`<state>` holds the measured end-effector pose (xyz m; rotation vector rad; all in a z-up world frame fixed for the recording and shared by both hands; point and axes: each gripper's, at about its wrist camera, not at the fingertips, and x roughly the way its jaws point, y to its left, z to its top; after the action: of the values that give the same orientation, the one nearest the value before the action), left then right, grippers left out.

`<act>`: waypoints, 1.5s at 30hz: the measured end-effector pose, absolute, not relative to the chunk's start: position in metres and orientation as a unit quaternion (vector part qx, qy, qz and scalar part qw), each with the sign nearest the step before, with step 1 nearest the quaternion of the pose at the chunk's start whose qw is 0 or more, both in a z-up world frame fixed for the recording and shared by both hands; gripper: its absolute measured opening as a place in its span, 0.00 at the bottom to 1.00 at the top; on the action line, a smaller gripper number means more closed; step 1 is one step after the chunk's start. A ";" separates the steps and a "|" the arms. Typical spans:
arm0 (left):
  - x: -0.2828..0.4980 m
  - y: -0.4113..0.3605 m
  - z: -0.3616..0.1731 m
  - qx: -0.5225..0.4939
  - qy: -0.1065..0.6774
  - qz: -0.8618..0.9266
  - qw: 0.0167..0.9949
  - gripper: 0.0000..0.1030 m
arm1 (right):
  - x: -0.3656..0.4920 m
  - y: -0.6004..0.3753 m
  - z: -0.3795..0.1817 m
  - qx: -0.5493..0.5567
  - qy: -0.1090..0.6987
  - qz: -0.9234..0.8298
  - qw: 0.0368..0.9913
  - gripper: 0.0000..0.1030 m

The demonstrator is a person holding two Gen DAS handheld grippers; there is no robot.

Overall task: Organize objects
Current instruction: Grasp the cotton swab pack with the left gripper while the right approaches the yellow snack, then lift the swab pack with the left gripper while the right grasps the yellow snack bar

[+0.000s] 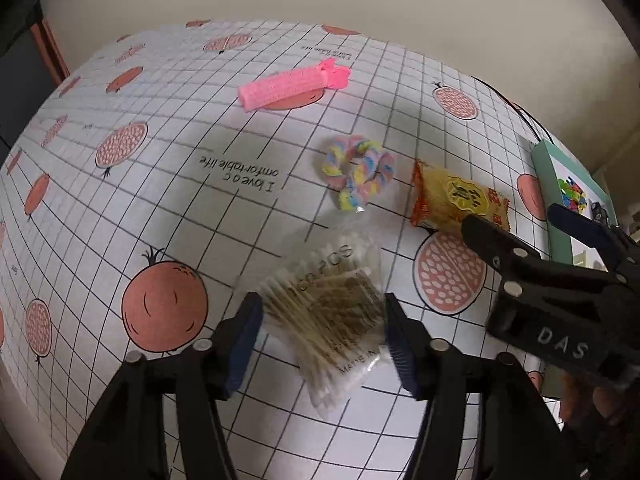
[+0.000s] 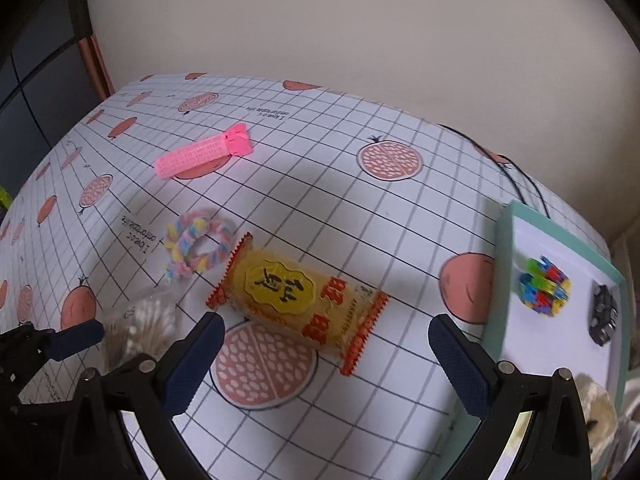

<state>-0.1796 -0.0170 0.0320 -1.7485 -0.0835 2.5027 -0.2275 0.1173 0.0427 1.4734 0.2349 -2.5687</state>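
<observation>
Status: your left claw (image 1: 322, 334) sits with fingers apart, flanking the cotton swab bag (image 1: 328, 308) near the front of the counter (image 1: 180, 200); not clamped on it yet. Your right claw (image 2: 326, 354) is spread wide above the snack packet (image 2: 298, 298), holding nothing

Done, by my reading: the colourful block toy (image 2: 544, 286) and a dark item (image 2: 602, 314) already lie in the green-rimmed tray (image 2: 506, 272) at right. Left out: swabs, snack, pastel hair tie (image 1: 358, 172), pink hair clip (image 1: 290, 84) at the far side

View notes: only the right wrist view shows the tray floor clearly; the left wrist view alone reads the swab bag's print and grip alignment
</observation>
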 end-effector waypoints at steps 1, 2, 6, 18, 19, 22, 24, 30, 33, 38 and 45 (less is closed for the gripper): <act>-0.182 -0.022 0.030 -0.579 -0.039 0.813 0.043 0.65 | -0.230 0.116 0.041 0.495 0.082 -0.861 0.086 1.00; -0.183 -0.025 0.029 -0.583 -0.050 0.810 0.043 0.65 | -0.233 0.114 0.039 0.497 0.085 -0.859 0.089 1.00; -0.188 -0.037 0.028 -0.590 -0.069 0.803 0.044 0.69 | -0.244 0.109 0.032 0.502 0.095 -0.854 0.096 1.00; -0.198 -0.025 0.013 -0.592 -0.006 0.806 0.021 0.72 | -0.261 0.098 0.008 0.515 0.119 -0.842 0.112 1.00; -0.199 -0.024 0.012 -0.591 -0.005 0.807 0.019 0.72 | -0.261 0.098 0.008 0.515 0.118 -0.842 0.112 1.00; -0.202 -0.025 0.011 -0.590 -0.004 0.807 0.019 0.72 | -0.260 0.099 0.004 0.519 0.114 -0.840 0.112 0.99; -0.202 -0.024 0.010 -0.588 0.001 0.809 0.018 0.71 | -0.258 0.102 0.004 0.519 0.105 -0.841 0.112 0.97; -0.206 -0.024 0.011 -0.582 0.000 0.813 0.012 0.64 | -0.253 0.100 0.009 0.517 0.092 -0.844 0.110 0.69; -0.209 -0.023 0.010 -0.579 -0.003 0.815 0.010 0.60 | -0.249 0.100 0.012 0.517 0.083 -0.846 0.100 0.47; -0.206 -0.024 0.013 -0.572 -0.002 0.820 0.007 0.59 | -0.239 0.105 0.013 0.517 0.061 -0.851 0.073 0.38; -0.204 -0.027 0.014 -0.566 -0.002 0.824 0.008 0.58 | -0.224 0.113 0.015 0.524 0.010 -0.850 0.054 0.37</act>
<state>-0.2036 -0.0271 0.0138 -1.7689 -0.0076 2.5763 -0.2238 0.1128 0.0146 1.5919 0.0301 -2.5826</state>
